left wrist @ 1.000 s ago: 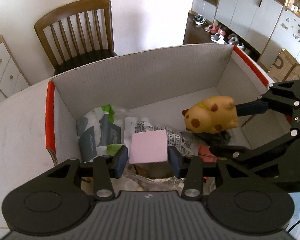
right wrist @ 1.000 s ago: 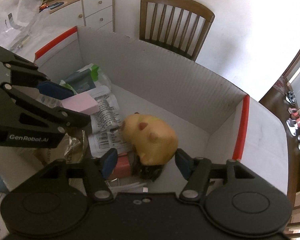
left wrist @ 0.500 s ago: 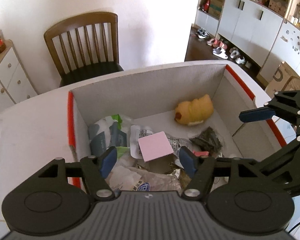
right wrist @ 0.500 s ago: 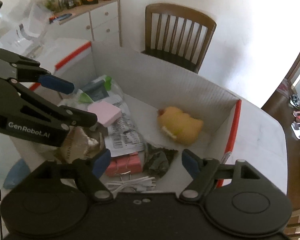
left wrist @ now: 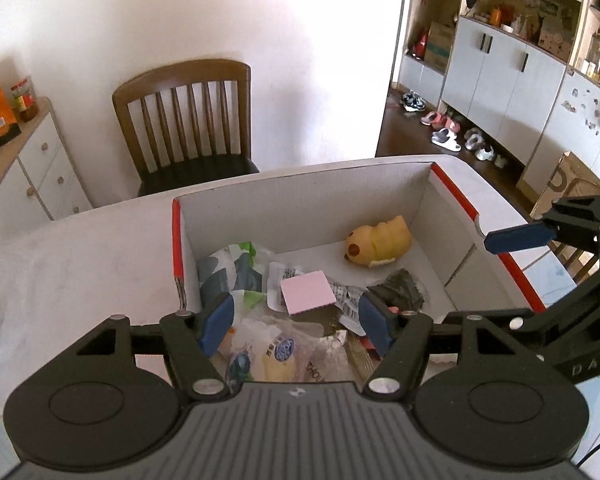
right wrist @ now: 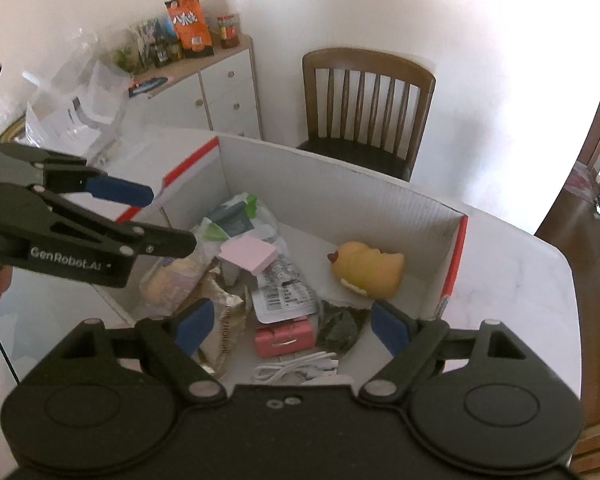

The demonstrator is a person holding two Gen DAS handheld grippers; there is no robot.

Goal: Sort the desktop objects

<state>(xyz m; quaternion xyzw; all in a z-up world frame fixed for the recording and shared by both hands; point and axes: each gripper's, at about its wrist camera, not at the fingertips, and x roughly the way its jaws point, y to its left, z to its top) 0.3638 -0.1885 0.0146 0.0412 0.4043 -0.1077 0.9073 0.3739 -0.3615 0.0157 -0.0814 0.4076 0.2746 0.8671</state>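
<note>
A white cardboard box (left wrist: 300, 208) with red-edged flaps (right wrist: 452, 256) stands on the white table. Inside lie a yellow toy animal (left wrist: 380, 242) (right wrist: 366, 268) on its side, a pink sticky-note pad (left wrist: 307, 292) (right wrist: 249, 254), snack packets (left wrist: 236, 272), a pink clip box (right wrist: 285, 338), a white cable (right wrist: 296, 368) and a dark crumpled wrapper (left wrist: 398, 290). My left gripper (left wrist: 296, 326) is open and empty, above the box's near edge. My right gripper (right wrist: 296, 326) is open and empty, above the box's near right side. Each gripper shows in the other's view.
A wooden chair (left wrist: 188, 120) stands behind the table. A white drawer cabinet (right wrist: 220, 92) with an orange carton and jars is at the left. Clear plastic bags (right wrist: 72, 100) lie on the table's far left. White cupboards and shoes (left wrist: 452, 136) are at the right.
Both grippers opened and let go: the yellow toy and the pink pad dropped into the box. Both grippers then rose and drew back from the box.
</note>
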